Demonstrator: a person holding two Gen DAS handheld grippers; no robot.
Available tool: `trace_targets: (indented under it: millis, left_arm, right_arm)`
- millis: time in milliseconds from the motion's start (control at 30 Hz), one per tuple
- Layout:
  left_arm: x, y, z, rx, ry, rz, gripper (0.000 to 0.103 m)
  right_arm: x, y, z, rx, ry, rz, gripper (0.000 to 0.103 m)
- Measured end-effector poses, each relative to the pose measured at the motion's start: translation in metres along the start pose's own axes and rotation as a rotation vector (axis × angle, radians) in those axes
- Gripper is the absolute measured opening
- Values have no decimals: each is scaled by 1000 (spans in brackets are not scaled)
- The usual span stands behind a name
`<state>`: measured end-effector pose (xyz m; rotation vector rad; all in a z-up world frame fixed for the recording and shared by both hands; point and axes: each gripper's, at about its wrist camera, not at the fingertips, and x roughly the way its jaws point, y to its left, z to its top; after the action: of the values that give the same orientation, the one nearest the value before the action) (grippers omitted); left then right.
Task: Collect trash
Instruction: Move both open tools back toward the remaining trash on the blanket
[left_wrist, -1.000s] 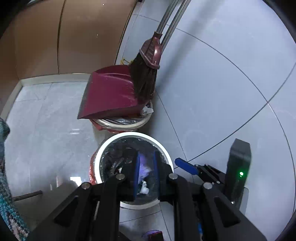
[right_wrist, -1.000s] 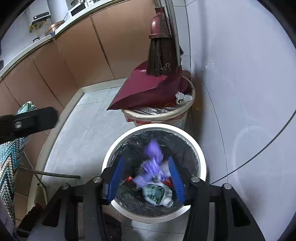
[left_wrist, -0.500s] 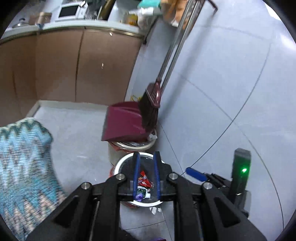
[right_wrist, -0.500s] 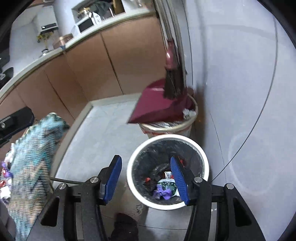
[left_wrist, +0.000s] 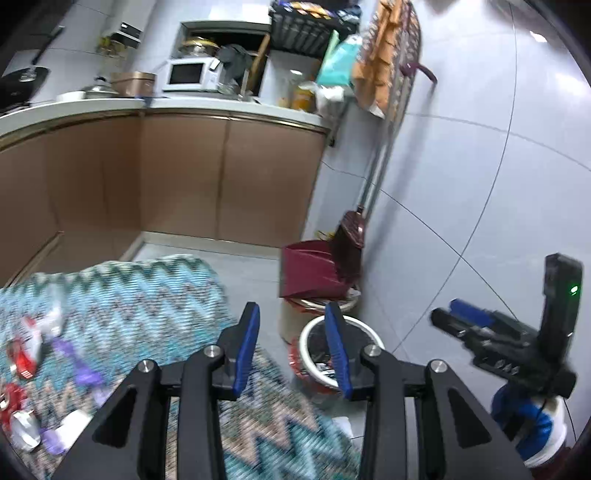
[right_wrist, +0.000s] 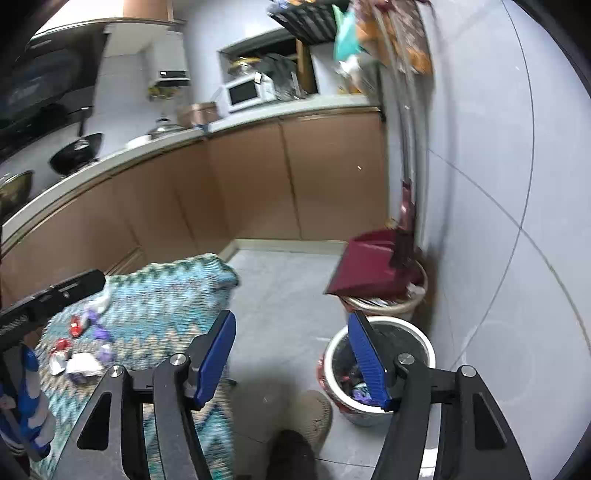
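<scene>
From my left hand's camera, my left jaws (left_wrist: 291, 347) stand apart with nothing between them. They have just been opening. The white bin (left_wrist: 338, 354) sits on the floor right behind them, beside the wall, with dark trash already inside. Behind the bin is a second bin (left_wrist: 325, 301) with a red dustpan (left_wrist: 310, 271) lying on top, and a broom (left_wrist: 351, 236) leaning on the wall. To the left of the white bin, and nearer to me, is a worktop covered with a blue zigzag cloth (left_wrist: 140, 295). On that cloth, far to the left of the bin, lie red, white and purple wrappers (left_wrist: 33, 350). They are blurry and I cannot count them. My right jaws (left_wrist: 480, 332) hang to the right of the bin, near the wall.

From my right hand's camera, my right jaws (right_wrist: 291, 354) are spread wide and hold nothing. They have just been opening too. The white bin (right_wrist: 380, 365) is right behind my right blue pad. The wrappers (right_wrist: 79, 350) lie in a loose bunch on the cloth (right_wrist: 166, 295), well to the left of the bin. My left jaws (right_wrist: 51, 295) reach in over that side of the cloth.

I think more trash comes next. The wrappers lie left of the bin, so my left hand looks nearer to them.
</scene>
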<state>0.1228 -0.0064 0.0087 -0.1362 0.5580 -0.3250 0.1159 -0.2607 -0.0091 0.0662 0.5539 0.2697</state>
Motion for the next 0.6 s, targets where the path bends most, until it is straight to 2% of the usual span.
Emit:
trace_targets:
  millis: [200,367,433,467,500,600]
  left_arm:
    - [-61,32,-18,-42,-41,81,35]
    - [-105,52,-35,-58,-57,149,35]
    - [-125,60,-43,-60,-69,190,40]
    - [-134,64,-46,-63,-74,207,51]
    - [-143,69,-50,-69,-81,222,57]
    - [-166,82,-61,-86,-94,260,58]
  right_arm:
    - [-36,51,8,-81,-57,89,66]
    - [-54,78,8,-128,-95,164,67]
    - [-60,87,6,-142,-105,186,67]
    - [-61,90,6,-146,-107,198,67]
    - [-62,93,5,-150,-108,211,67]
    - [-67,104,-1,-173,-105,242,68]
